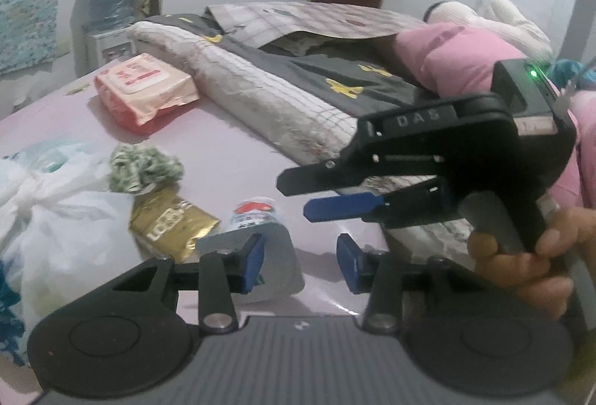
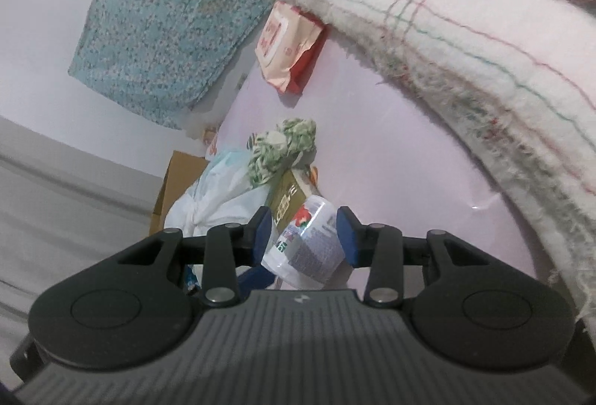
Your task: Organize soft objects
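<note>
Both grippers, left gripper (image 1: 300, 265) and right gripper (image 2: 303, 237), hang spread and empty; the small packet (image 2: 305, 248) ahead may slip aside.

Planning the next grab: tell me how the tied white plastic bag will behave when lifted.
The white plastic bag looks thin and crinkled, so it would probably sag and shift. Its knot seems the firmest hold. The bulging, translucent film suggests light, soft contents, though they stay hidden.

Black plastic shells are seen on both tools: the left gripper (image 1: 300, 265) and the right gripper (image 1: 311, 194) carry blue pads, silver pivot screws and ribbed grey housings. "DAS" is embossed above the right gripper's fingers, a green light behind it. A pink sleeve (image 1: 465, 58) is worn.
</note>
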